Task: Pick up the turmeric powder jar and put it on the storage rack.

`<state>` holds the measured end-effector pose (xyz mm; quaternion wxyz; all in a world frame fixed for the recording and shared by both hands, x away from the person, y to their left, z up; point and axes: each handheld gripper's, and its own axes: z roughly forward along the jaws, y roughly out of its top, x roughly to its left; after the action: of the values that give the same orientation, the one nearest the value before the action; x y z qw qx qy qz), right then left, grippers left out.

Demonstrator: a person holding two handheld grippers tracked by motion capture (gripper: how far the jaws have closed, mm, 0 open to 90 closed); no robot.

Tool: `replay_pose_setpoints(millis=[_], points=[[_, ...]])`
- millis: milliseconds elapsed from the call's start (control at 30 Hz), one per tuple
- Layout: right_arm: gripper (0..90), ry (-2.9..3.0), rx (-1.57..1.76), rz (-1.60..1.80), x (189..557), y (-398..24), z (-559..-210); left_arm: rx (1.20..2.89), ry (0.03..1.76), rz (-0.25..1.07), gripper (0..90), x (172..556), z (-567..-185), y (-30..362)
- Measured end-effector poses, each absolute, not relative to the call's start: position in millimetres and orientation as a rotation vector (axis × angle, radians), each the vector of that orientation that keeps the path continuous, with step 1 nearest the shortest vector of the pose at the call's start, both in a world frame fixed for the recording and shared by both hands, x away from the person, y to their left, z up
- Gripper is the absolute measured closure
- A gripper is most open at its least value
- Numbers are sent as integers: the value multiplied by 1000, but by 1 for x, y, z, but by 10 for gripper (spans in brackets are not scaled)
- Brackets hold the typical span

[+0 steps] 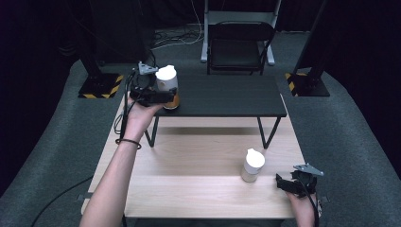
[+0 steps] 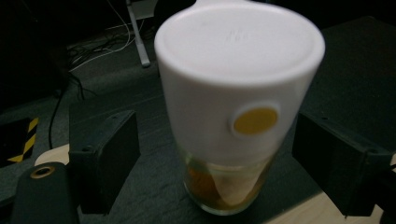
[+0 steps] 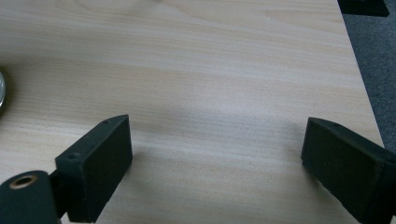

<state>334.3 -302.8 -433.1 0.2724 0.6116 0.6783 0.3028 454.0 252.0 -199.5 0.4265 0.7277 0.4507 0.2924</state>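
Observation:
A glass jar (image 1: 167, 87) with a tall white lid and amber contents stands at the left end of the black raised shelf (image 1: 227, 97). My left gripper (image 1: 163, 97) is around it. In the left gripper view the jar (image 2: 238, 93) stands between the two black pads (image 2: 105, 158), with a gap on each side, so the gripper is open. A second white-lidded jar (image 1: 253, 164) stands on the wooden table (image 1: 189, 189) at the right. My right gripper (image 1: 288, 183) rests just right of it, open, with bare wood between its jaws (image 3: 217, 163).
The shelf stands on thin black legs (image 1: 267, 132) over the back half of the table. Behind the table are a black chair (image 1: 239, 45) and two stands with yellow-and-black striped bases (image 1: 101, 85). Grey carpet surrounds the table. A jar's rim (image 3: 2, 93) shows at the right gripper view's left edge.

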Motion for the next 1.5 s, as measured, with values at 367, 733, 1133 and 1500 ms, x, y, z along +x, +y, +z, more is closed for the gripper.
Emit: replay_pose_setpoints(millis=[367, 733, 1133, 1500], points=[[75, 1826, 1646, 815, 334, -303, -433, 1782, 1110, 729, 124, 420, -233, 284], [75, 1826, 1647, 815, 334, -303, -433, 1756, 1140, 729, 106, 387, -272, 308], [75, 1825, 1647, 815, 334, -303, -433, 1721, 1177, 749, 100, 356, -329, 326], [75, 1825, 1646, 815, 334, -303, -433, 1736, 1251, 745, 97, 344, -379, 339]])
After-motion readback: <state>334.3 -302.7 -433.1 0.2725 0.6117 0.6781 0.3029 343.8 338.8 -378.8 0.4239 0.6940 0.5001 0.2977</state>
